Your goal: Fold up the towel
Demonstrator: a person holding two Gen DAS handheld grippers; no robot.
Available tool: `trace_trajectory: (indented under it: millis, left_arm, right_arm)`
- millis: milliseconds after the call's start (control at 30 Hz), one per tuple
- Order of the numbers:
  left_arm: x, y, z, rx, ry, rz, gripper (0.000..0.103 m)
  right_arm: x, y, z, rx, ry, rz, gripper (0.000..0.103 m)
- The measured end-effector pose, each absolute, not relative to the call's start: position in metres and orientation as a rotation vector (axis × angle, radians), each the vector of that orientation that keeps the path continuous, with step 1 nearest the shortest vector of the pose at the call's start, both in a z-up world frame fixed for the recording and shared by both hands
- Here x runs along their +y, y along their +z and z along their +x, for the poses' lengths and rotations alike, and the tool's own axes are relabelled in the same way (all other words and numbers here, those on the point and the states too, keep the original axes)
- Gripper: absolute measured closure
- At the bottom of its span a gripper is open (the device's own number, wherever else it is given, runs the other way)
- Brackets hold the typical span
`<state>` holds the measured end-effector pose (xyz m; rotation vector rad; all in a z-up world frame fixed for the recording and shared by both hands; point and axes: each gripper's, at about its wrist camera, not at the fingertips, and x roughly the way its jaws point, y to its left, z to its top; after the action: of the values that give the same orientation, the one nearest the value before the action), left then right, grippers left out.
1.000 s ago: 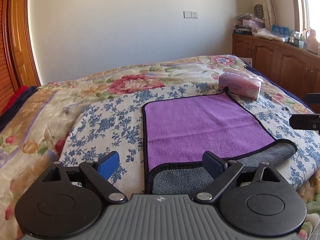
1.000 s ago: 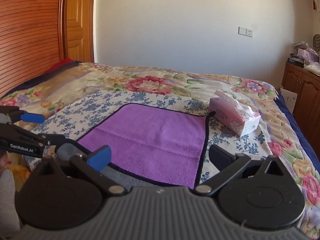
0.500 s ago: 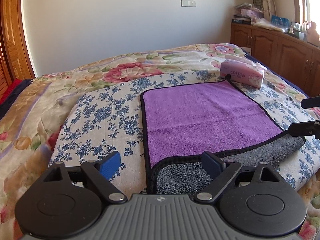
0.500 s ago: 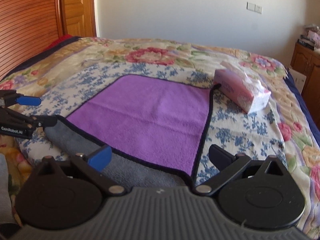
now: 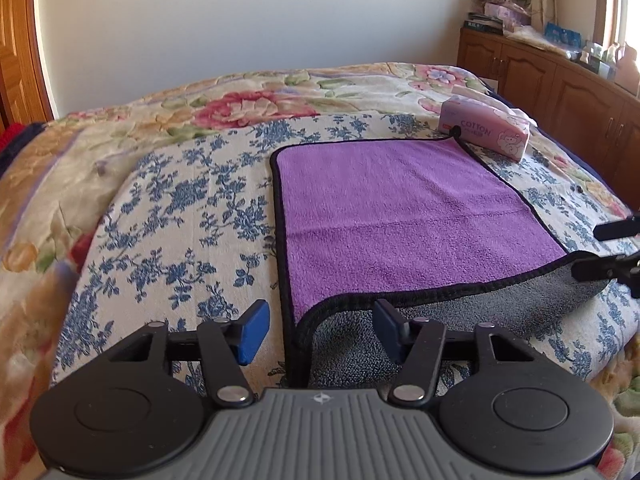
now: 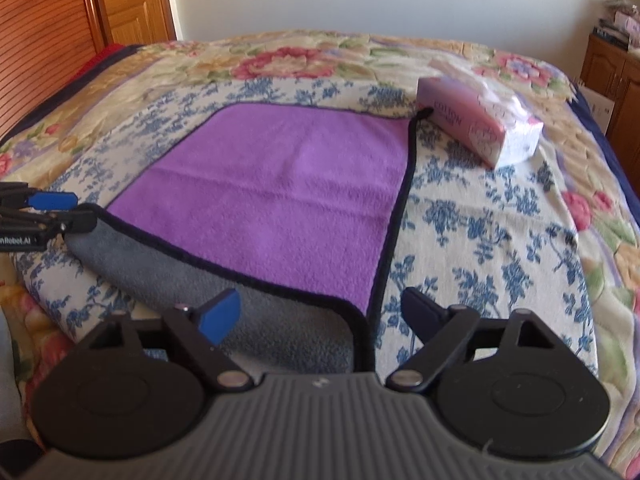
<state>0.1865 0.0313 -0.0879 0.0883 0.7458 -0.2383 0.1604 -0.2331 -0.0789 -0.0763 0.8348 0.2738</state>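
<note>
Both claws are spread over the towel's [image 5: 400,216] near corners on the bed [image 5: 180,208]: left claw [image 5: 320,330], right claw [image 6: 320,318]. Only the left view shows the cabinets [image 5: 560,80].

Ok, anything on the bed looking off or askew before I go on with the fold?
One thing: the towel is not lying flat. Its near edge is turned over, showing the grey underside along the front. Its far corner loop touches the tissue box. Both the left tool and right tool are open, holding nothing.
</note>
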Motion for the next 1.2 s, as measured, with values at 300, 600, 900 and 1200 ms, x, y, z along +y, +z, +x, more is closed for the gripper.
trace_trajectory:
  millis: [300, 600, 900, 1200]
  left_arm:
    - [0.0321, -0.0929, 0.1881, 0.788, -0.239, 0.066, 0.056]
    - [0.0302, -0.0943, 0.1862, 0.794, -0.249, 0.075, 0.060]
    - [0.0295, -0.0955, 0.1870, 0.795, -0.239, 0.082, 0.078]
    - [0.0279, -0.0955, 0.1848, 0.797, -0.252, 0.081, 0.089]
  right_arm:
    - [-0.2342, -0.0873, 0.1616, 0.908, 0.300, -0.056, 0.023]
    - [-0.2353, -0.0867, 0.1615, 0.920, 0.334, -0.039, 0.042]
    - [-0.2366, -0.0871, 0.1625, 0.921, 0.326, -0.049, 0.067]
    - [-0.2386, -0.0871, 0.1628, 0.913, 0.316, -0.052, 0.084]
